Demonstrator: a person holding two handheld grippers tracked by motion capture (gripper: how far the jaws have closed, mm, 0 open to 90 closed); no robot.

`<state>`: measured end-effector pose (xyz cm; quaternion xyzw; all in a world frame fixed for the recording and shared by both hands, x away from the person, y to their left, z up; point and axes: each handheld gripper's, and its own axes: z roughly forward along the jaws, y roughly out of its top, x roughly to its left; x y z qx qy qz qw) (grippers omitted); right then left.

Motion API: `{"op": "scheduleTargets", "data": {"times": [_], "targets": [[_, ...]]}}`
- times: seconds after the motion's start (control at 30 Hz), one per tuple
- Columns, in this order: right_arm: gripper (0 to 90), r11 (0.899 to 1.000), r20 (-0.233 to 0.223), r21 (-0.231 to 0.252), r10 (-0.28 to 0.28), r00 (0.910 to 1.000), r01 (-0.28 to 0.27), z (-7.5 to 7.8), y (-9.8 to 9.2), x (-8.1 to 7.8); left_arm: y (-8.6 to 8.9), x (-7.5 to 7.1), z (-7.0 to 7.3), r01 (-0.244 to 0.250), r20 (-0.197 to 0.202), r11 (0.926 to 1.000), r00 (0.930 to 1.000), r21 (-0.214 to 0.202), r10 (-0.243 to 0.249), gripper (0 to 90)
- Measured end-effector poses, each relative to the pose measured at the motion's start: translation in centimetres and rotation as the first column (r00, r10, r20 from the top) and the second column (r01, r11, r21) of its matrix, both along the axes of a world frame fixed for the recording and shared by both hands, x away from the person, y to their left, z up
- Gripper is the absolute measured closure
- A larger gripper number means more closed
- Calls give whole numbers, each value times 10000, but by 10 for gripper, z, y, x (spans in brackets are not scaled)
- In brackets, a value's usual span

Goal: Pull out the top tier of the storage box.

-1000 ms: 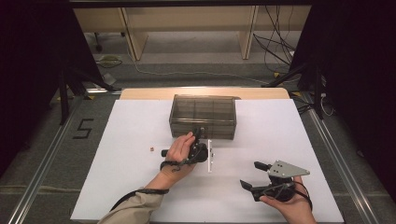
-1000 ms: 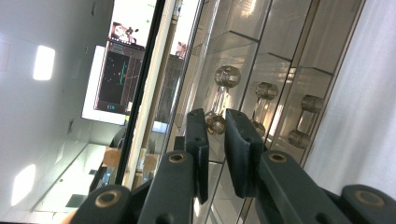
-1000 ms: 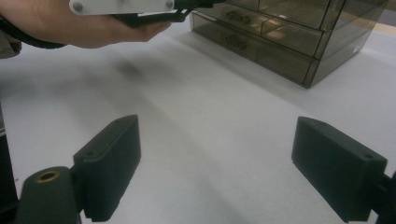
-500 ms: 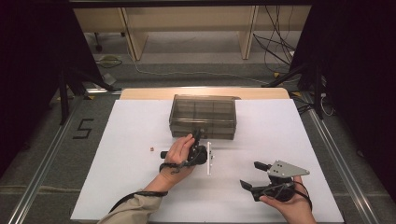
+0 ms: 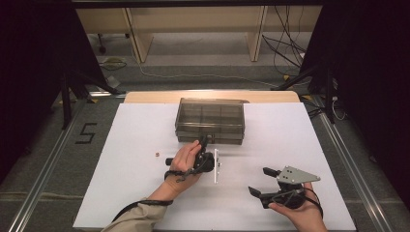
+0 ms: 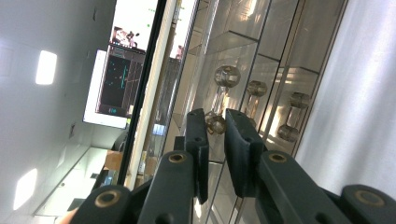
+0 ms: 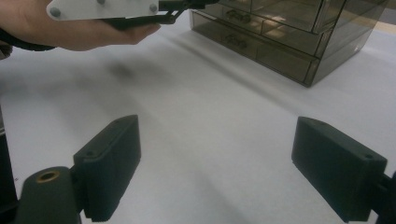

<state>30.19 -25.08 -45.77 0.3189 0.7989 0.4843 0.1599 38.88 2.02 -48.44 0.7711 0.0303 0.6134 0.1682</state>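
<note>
Nothing moved; left gripper (image 6: 215, 130) pinches drawer knob (image 6: 215, 123)

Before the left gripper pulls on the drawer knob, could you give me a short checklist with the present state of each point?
1. Left gripper closed on the knob of the drawer box: ok, both jaws sit against it.
2. Knob centred along the jaws: not ok, it sits at the tips.
3. Right gripper out of the way: ok, open above bare table.
4. Small object clear of the drawer path: ok, it lies aside.
5. Box held against sliding: not ok, nothing holds it.
</note>
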Motion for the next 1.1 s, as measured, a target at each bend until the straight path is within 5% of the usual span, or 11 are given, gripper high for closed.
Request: {"op": "scheduleTargets", "data": {"times": [0.7,0.77,0.87,1.1], "targets": [[163,10000,9,-25,-5,10000,5,0,0,0,2,-5,0,122,39,9998,9999,129,-122,787],[163,10000,12,-22,-7,10000,7,0,0,0,2,-4,0,243,-216,9995,9995,181,-240,755],[164,10000,45,-18,-17,10000,17,0,-1,0,4,-5,-1,486,-728,9984,9963,273,-465,580],[164,10000,12,-34,-12,10000,12,0,0,0,12,-7,9,776,-2027,9951,9752,-607,-884,402]]}}
